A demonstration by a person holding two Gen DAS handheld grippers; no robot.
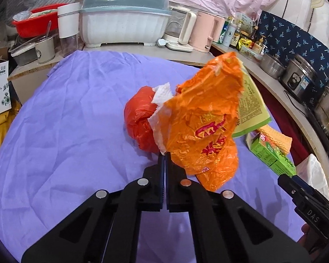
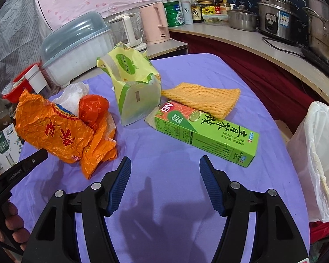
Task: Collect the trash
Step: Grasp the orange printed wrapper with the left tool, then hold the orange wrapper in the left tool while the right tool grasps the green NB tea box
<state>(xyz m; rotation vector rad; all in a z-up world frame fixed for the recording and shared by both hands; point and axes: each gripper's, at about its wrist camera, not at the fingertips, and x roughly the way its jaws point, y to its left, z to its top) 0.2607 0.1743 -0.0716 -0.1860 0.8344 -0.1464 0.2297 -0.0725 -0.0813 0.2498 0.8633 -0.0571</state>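
My left gripper (image 1: 164, 154) is shut on the edge of an orange plastic bag (image 1: 205, 122) and holds it lifted over the purple tablecloth (image 1: 65, 131); the bag also shows in the right wrist view (image 2: 54, 131). Behind it lie a red plastic bag (image 1: 138, 118) and white tissue (image 1: 163, 93). My right gripper (image 2: 165, 161) is open and empty above the cloth, in front of a green tea carton (image 2: 206, 133). A yellow-green paper bag (image 2: 133, 87) and an orange foam net (image 2: 204, 99) lie beyond the carton.
A bin lined with a white bag (image 2: 318, 160) stands off the table's right edge. Behind the table are a covered dish rack (image 1: 125, 15), kettles (image 1: 204, 30), bottles and steel pots (image 2: 278, 15) on a counter. A red basin (image 1: 35, 22) sits far left.
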